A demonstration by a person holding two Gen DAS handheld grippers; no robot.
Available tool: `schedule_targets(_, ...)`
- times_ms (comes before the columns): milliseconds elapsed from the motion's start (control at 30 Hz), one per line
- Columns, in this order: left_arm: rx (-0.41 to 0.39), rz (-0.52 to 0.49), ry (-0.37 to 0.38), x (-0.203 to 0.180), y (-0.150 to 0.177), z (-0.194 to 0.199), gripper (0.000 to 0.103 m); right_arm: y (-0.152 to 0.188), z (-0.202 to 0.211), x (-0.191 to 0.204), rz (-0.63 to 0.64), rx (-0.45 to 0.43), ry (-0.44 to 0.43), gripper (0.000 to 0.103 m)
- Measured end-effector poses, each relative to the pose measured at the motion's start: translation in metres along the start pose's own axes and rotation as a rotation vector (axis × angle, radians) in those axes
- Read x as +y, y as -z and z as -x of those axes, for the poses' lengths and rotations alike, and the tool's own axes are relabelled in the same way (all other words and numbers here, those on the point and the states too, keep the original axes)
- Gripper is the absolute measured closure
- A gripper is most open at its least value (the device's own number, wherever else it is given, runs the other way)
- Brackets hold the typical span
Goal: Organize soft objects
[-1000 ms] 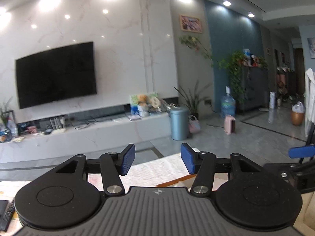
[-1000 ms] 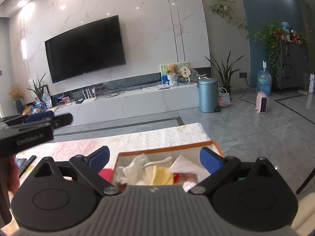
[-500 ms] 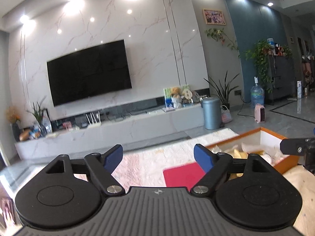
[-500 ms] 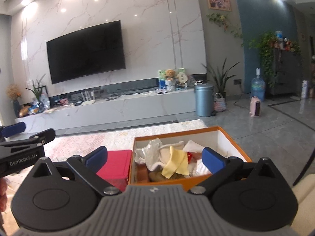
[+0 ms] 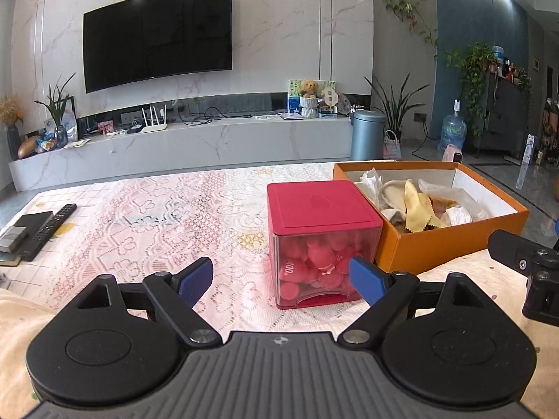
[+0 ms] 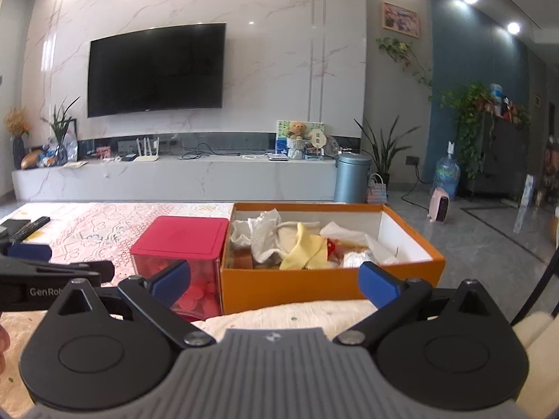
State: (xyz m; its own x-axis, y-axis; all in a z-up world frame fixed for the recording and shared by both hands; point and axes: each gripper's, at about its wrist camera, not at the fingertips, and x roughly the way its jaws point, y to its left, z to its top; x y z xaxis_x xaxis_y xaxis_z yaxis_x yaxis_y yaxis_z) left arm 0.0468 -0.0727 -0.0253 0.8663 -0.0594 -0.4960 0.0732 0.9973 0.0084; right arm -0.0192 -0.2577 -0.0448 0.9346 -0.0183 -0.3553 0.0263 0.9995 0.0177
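Both grippers have pulled back, bringing more of the bench [image 5: 146,216] into view. Left gripper [image 5: 281,279] and right gripper [image 6: 274,279] hover with jaws wide apart (empty). Soft cloths [image 6: 300,244] fill the orange box [image 6: 314,286] at the bench's right edge, touching a red container [image 5: 321,241].

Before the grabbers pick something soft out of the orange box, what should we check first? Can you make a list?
1. Left hand-held gripper open and holding nothing: ok.
2. Right hand-held gripper open and holding nothing: ok.
3. Orange box has no lid on, so the soft things can be reached: ok.
4. Yellow cloth lies on top of the pile, easy to grab: ok.
5. Red box has its lid shut, touching the orange box's side: ok.
6. Where the soft things should go: cannot tell.
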Motion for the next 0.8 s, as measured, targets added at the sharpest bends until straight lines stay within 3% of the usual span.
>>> schedule_targets(267,0.023,-0.003,-0.006,-0.014,0.017,-0.011,0.0,0.014,-0.013,-0.016,-0.11,0.026,0.004,0.003)
schedule_targets(800,0.032,-0.02,-0.019,-0.016,0.021,-0.007,0.0,0.015,-0.022,-0.014,-0.099,0.061,0.001,0.003)
